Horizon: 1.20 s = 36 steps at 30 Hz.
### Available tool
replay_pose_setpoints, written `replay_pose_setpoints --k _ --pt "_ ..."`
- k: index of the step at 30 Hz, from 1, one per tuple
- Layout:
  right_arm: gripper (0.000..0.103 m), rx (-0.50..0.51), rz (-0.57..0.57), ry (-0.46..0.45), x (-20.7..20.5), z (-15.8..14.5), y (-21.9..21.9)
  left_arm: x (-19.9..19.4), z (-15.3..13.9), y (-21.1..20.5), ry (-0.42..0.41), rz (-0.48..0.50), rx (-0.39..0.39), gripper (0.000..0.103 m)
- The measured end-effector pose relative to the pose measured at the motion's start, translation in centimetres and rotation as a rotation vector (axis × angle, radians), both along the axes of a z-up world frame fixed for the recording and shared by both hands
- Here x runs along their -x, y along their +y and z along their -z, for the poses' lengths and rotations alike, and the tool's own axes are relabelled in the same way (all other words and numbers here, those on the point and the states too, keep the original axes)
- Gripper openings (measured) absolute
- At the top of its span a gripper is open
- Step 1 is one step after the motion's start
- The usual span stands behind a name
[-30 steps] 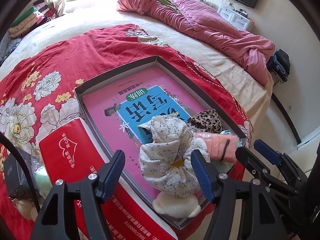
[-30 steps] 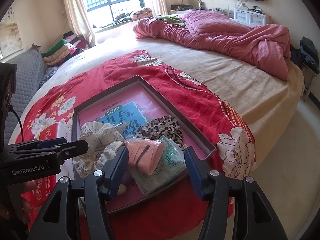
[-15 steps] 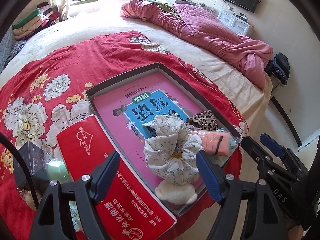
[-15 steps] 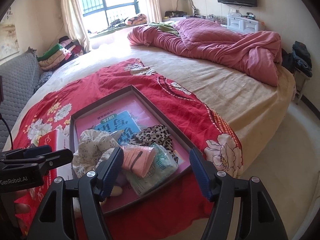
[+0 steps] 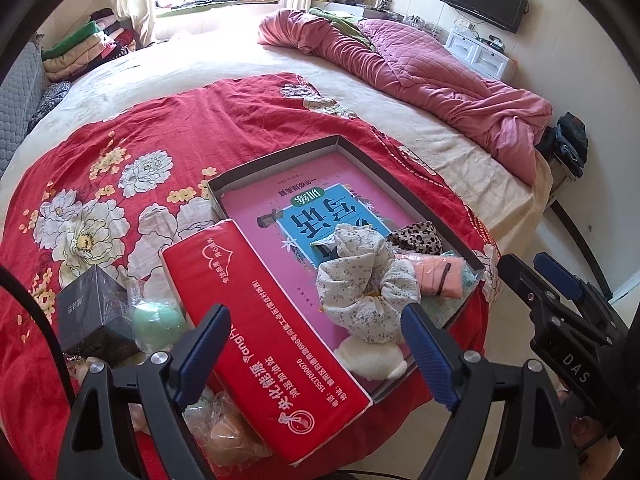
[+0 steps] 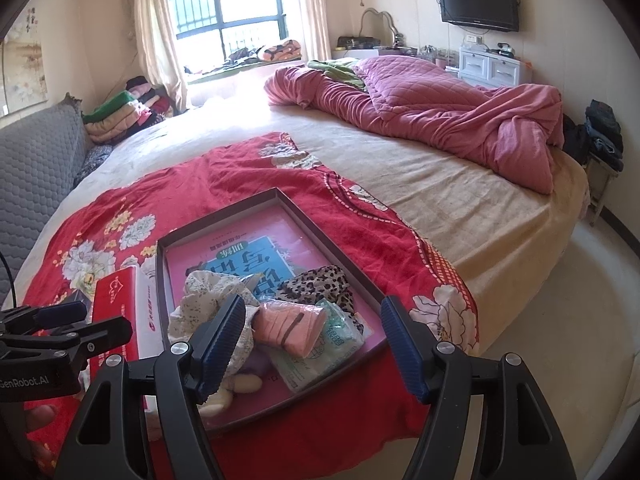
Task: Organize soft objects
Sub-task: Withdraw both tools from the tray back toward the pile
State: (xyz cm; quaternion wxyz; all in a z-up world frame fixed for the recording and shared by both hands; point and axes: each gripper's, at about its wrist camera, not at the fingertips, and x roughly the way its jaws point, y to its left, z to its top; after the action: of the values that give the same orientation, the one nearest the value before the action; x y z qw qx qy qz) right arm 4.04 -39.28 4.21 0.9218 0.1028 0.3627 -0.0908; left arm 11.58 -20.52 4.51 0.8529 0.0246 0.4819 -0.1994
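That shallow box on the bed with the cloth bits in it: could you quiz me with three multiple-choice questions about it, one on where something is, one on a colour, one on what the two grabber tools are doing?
1. Where does the leopard-print cloth lie?
A. inside the shallow box
B. on the floor
C. on the pink quilt

2. What colour is the long carton beside the box?
A. green
B. red
C. white

3. How do the left gripper and right gripper stand?
A. both open, holding nothing
B. both shut on cloth
C. one holds the floral cloth

Answers: 1 A, it sits within the box walls near the far side. 2 B, its top face is red with white print. 3 A, each pair of blue fingers is spread with nothing between.
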Motion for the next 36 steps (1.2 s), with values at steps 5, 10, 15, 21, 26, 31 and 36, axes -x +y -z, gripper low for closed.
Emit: replay_pose_setpoints --k 5,10,15,21,26,31,36 --pt "0.072 0.017 -0.017 -0.006 0.2 -0.7 0.9 0.7 -0.6 0.9 -0.009 -0.012 -0.005 0.087" --pt "0.072 0.031 -0.051 -0.011 0.3 -1.4 2.1 1.4 -1.4 2.0 -0.025 -0.029 -0.008 0.087" --pt "0.072 0.043 -0.081 -0.022 0.3 -2.2 3.4 1.7 -2.1 3.6 -0.038 -0.051 -0.010 0.087" --pt "0.072 0.060 -0.116 -0.032 0.4 -3.0 5.0 2.2 -2.6 5.2 -0.050 -0.074 -0.016 0.087" --pt "0.072 0.075 -0.144 -0.043 0.5 -3.7 6.4 2.4 -3.0 6.4 -0.051 -0.093 -0.008 0.087" --pt "0.072 0.089 -0.183 -0.045 0.6 -4.2 8.2 2.7 -3.5 7.7 -0.048 -0.115 0.017 0.087" --pt "0.072 0.104 -0.219 -0.046 0.7 -4.5 9.8 3.1 -3.8 9.1 -0.045 -0.139 0.022 0.087"
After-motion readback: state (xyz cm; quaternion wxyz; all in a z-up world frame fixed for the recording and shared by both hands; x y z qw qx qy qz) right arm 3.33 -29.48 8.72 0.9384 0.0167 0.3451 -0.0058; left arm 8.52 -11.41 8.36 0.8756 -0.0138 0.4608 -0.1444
